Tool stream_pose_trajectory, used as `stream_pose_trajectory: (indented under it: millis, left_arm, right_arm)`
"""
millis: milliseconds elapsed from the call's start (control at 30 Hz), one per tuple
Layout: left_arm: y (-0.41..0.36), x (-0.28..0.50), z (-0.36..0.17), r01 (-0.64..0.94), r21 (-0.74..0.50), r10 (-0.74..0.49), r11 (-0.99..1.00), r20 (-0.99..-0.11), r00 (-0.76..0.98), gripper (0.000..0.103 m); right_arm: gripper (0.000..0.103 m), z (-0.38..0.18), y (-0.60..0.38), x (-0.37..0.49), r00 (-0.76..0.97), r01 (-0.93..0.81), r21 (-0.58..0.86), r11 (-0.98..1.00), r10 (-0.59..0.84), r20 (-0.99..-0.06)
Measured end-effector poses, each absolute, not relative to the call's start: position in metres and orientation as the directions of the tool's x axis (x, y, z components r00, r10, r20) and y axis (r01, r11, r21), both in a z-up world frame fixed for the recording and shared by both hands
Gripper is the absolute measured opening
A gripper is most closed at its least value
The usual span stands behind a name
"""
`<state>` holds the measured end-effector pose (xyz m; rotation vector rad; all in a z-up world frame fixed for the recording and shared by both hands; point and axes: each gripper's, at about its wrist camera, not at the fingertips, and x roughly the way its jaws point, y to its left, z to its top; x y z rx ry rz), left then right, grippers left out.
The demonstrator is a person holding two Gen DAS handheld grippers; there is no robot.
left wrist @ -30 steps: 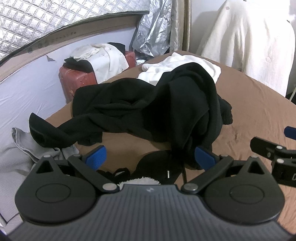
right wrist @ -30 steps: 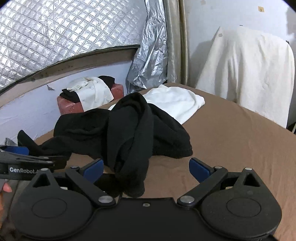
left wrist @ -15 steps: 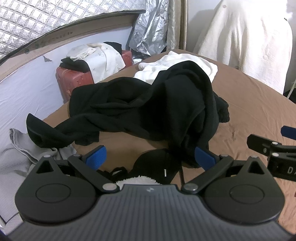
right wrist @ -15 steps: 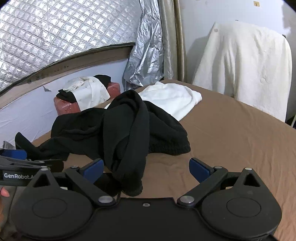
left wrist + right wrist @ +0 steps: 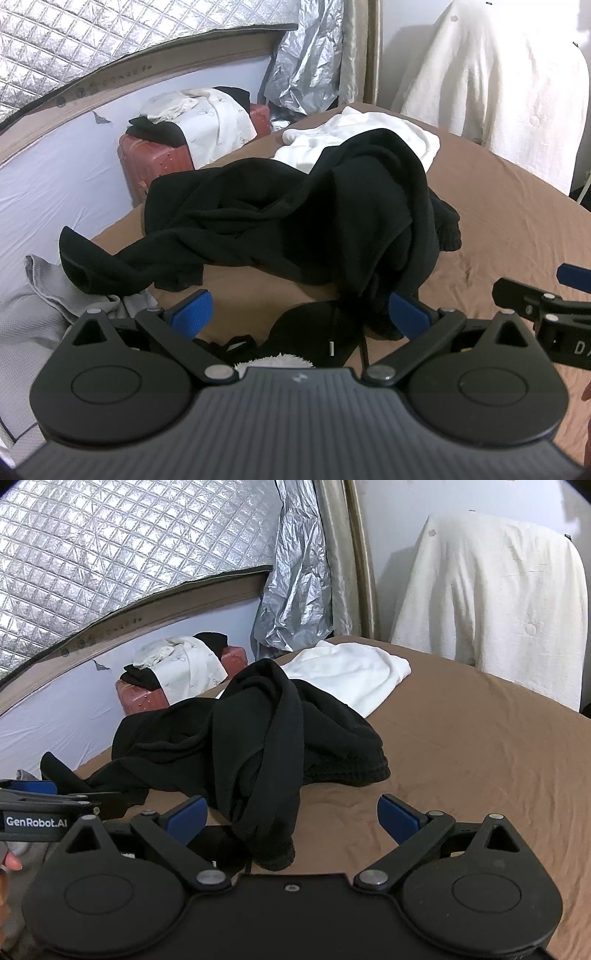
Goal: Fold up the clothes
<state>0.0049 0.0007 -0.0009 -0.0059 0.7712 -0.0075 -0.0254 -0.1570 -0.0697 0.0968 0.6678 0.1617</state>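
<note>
We hold both two-finger grippers low over a bed covered in a brown fitted sheet (image 5: pixel 461 746), where a crumpled black fleece garment (image 5: pixel 295 221) lies in a heap near the middle, one sleeve trailing off toward the left edge. Our left gripper (image 5: pixel 299 314) is released, its blue-padded fingers (image 5: pixel 190 314) spread wide with nothing between them, the right-hand pad just beside the garment's hanging fold. Our right gripper (image 5: pixel 291 814) is likewise spread wide, gripping nothing, though a dangling black fold of the garment sits between its fingers in that view. Behind the heap lies a white folded garment (image 5: pixel 351 672), touching the black one. A grey ribbed cloth (image 5: pixel 33 314) spills over the bed's left side. Beyond the bed stands a pinkish-red hard-shell suitcase (image 5: pixel 155 162) draped with a cream printed cloth (image 5: pixel 218 118), under a quilted silver foil wall covering (image 5: pixel 129 542). A cream blanket-draped chair (image 5: pixel 487 598) stands at right.
</note>
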Motion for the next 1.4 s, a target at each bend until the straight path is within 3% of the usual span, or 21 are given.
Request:
stream_pose_trajectory:
  millis: [633,767,967,1167,1267,1333,1400]
  left_arm:
    - [0.004,0.009,-0.003,-0.003,-0.008,-0.003,1.0,-0.699,0.715,0.103]
    - [0.007,0.012,-0.006,-0.007,-0.031,-0.017,0.999,-0.702,0.712,0.103]
    - [0.0,0.012,-0.019,-0.016,-0.078,-0.041,0.997,-0.68,0.732,0.101]
    - [-0.002,0.023,-0.037,-0.005,-0.12,-0.083,0.993,-0.715,0.695,0.097]
    - [0.011,0.038,-0.042,-0.011,-0.164,-0.11,0.986,-0.713,0.693,0.083]
    - [0.022,0.06,-0.048,-0.005,-0.269,-0.2,0.963,-0.727,0.657,0.08]
    - [0.035,0.085,-0.057,-0.059,-0.376,-0.259,0.925,-0.734,0.627,0.074]
  right_arm:
    - [0.1,-0.075,-0.158,-0.023,0.761,-0.129,0.181,0.975,0.215,-0.613]
    - [0.1,-0.076,-0.16,-0.022,0.75,-0.129,0.225,0.966,0.244,-0.615]
    - [0.1,-0.073,-0.174,-0.023,0.769,-0.153,0.402,0.903,0.364,-0.525]
    - [0.1,-0.089,-0.18,-0.003,0.771,-0.149,0.38,0.913,0.348,-0.533]
    - [0.094,-0.097,-0.178,0.012,0.766,-0.191,0.336,0.922,0.354,-0.537]
    - [0.088,-0.102,-0.172,0.027,0.743,-0.258,0.315,0.913,0.396,-0.54]
    - [0.075,-0.108,-0.166,0.044,0.721,-0.31,0.307,0.9,0.433,-0.541]
